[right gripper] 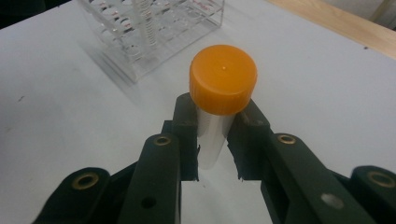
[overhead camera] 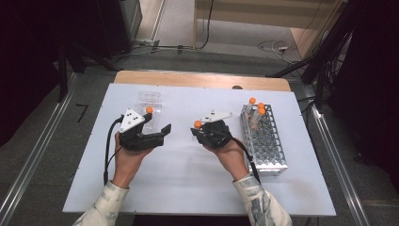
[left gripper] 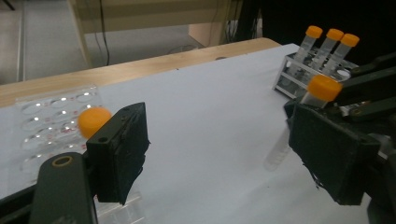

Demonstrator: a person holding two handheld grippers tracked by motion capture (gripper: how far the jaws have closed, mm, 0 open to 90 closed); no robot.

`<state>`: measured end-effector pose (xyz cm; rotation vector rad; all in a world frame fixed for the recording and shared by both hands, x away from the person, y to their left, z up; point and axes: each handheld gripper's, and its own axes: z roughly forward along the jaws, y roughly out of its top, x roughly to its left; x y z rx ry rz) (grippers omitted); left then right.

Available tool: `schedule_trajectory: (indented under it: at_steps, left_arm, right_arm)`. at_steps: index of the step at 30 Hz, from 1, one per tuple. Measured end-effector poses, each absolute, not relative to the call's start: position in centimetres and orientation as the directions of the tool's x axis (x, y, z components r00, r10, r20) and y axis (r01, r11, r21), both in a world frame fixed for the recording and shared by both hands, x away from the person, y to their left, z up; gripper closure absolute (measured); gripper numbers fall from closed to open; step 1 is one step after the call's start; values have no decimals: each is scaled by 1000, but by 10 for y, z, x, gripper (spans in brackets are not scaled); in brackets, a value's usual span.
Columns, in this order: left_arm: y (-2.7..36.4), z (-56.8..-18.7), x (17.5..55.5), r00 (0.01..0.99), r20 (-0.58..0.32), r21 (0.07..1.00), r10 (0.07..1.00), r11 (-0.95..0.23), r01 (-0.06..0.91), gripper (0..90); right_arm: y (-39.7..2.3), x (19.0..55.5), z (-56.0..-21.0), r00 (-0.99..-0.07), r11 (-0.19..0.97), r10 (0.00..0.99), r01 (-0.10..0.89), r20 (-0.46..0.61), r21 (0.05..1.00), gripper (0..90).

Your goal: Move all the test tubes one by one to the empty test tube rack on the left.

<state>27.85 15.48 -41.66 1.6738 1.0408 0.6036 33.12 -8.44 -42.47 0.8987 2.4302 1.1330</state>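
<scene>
The right gripper has its jaws clenched on an orange-capped tube, held above the white counter at its centre. The left gripper is released, jaws parted around nothing. At three o'clock stands the metal tube rack; at ten o'clock, a clear rack.

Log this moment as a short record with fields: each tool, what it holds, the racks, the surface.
right tool: shut on an orange-capped tube, gripped just below the cap
left tool: open, nothing between its pads
clear rack: far left of the board, one orange-capped tube standing in it
metal rack: on the right, three orange-capped tubes at its far end
surface: white board on a wooden table
</scene>
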Motion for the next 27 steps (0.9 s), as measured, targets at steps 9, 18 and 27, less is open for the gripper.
schedule_trajectory:
  at_steps: [9, 18, 27]
  left_arm:
    - [141, -421, 278, 548, -87, 927, 832, -133, 349, 259]
    - [140, -422, 278, 591, -97, 930, 801, -138, 340, 409]
    - [137, -425, 281, 621, -111, 923, 776, -151, 353, 515]
  right_arm:
    - [-54, 323, -434, -797, 542, 603, 377, -34, 751, 716]
    - [-43, 320, -434, -812, 548, 583, 367, -28, 752, 716]
    - [-37, 319, -434, -820, 548, 573, 371, -12, 750, 716]
